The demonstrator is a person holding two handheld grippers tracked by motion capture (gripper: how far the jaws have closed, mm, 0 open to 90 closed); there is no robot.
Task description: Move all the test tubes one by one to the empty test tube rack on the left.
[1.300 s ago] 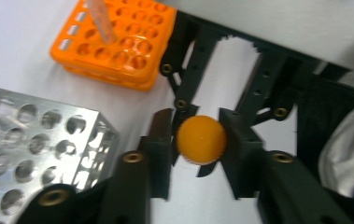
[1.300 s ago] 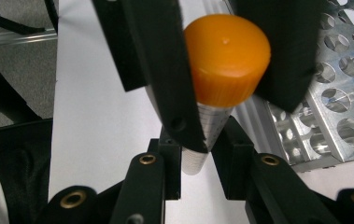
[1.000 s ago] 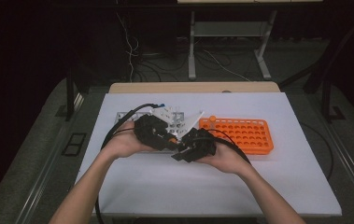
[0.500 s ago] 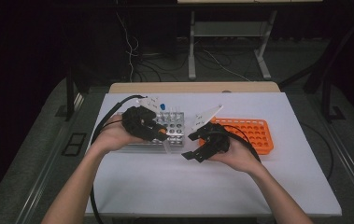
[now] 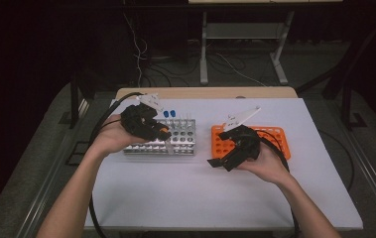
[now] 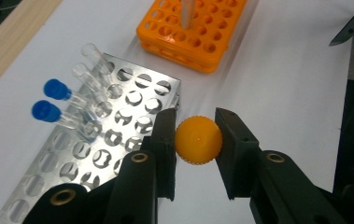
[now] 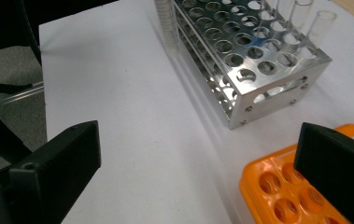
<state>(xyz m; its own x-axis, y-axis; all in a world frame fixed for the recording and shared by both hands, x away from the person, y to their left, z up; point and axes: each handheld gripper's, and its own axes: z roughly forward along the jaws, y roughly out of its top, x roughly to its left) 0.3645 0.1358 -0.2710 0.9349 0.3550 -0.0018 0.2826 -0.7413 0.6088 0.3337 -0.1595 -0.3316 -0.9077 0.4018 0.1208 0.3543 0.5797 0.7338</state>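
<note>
My left gripper (image 6: pixel 195 122) is shut on the orange cap (image 6: pixel 198 140) of a clear tube. In the high view that gripper (image 5: pixel 161 133) hovers over the front of the silver metal rack (image 5: pixel 180 144), and the clear tube (image 5: pixel 168 145) hangs below the cap. The same tube (image 7: pixel 167 23) shows in the right gripper view beside the metal rack (image 7: pixel 258 70). My right gripper (image 5: pixel 221 162) is open with nothing in it, in front of the orange rack (image 5: pixel 275 136). Its jaws stand wide apart (image 7: pixel 198 154).
Two blue-capped tubes (image 6: pixel 51 99) and some uncapped clear tubes stand in the metal rack (image 6: pixel 118 121). One tube (image 6: pixel 187 11) stands in the orange rack (image 6: pixel 198 28). A white sheet (image 5: pixel 200 198) covers the table. Cables trail from both grippers.
The two grippers were together at the table's middle and have drawn apart. The left one has carried the orange-capped tube left over the metal rack; the right one has moved right and stands open.
</note>
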